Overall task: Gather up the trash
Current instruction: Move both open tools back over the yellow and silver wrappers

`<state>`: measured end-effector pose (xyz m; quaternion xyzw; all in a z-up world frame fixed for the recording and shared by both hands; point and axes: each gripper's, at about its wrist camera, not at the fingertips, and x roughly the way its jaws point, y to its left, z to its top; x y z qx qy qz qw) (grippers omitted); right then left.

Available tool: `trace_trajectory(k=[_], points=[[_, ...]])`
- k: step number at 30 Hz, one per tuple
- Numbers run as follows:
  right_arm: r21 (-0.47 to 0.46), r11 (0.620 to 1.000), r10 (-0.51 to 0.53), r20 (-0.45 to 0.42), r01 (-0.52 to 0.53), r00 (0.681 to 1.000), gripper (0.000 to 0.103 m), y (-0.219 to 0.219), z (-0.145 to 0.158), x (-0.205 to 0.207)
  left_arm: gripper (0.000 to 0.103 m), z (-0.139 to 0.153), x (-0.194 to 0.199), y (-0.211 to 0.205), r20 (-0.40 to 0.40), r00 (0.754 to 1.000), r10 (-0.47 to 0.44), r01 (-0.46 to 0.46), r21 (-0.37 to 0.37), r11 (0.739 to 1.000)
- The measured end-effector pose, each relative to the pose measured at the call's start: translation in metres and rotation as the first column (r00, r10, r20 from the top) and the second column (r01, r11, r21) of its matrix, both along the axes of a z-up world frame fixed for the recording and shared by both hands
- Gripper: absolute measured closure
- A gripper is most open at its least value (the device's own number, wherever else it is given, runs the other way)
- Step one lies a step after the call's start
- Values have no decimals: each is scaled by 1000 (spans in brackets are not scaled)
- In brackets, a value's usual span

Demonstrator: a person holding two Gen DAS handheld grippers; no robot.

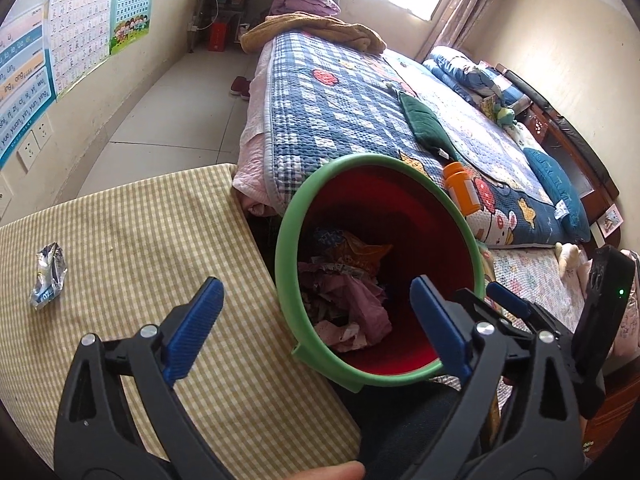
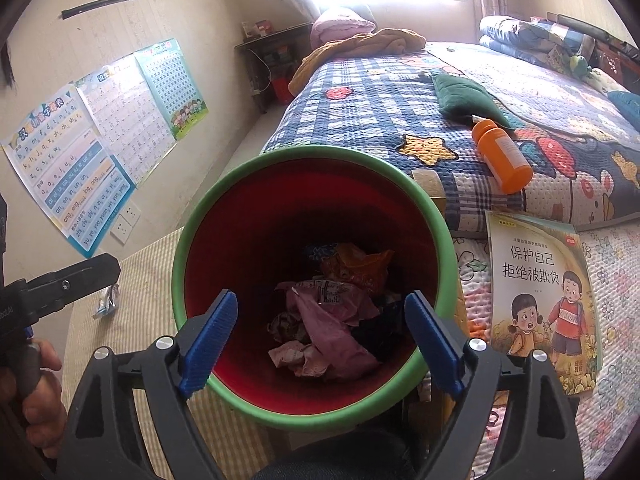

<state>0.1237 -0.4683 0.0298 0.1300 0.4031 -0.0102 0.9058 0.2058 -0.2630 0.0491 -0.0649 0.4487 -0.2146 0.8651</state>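
On the tabletop, a wrapper lies left of the empty, wide left claw; right claw gapes empty over the bin.

The left tool points steeply downward with its two blue-padded fingers spread wide and nothing between the pads. A fingertip of the person's hand shows at the bottom edge of the left wrist view. The right tool points down at a similar slant, its blue fingers likewise spread wide and empty. In the right wrist view the person's left hand is wrapped around the black handle of the left tool at the left edge.
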Motion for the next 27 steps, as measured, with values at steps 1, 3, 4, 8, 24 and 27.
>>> trace_trajectory(k=[1,3,4,8,24,27], points=[[-4,1000,7,1,-7,1000,15,4,2,-1,8,1,-3,6,1,1000,8,-8,0,1000],[-11,1000,22,4,-22,1000,14,15,5,-4,6,3,-8,18,7,1000,28,-28,2,1000],[-14,999,33,4,-33,999,14,21,7,-5,6,4,-11,25,10,999,39,-39,1,999],[-24,997,79,3,-79,997,13,47,12,-9,6,6,-24,58,5,996,90,-90,0,996],[-76,953,292,-31,-293,956,13,174,10,-20,6,2,-78,201,-5,957,291,-291,20,957],[-71,940,331,-42,-334,943,13,197,7,-20,6,2,-87,222,-2,949,315,-315,24,949]])
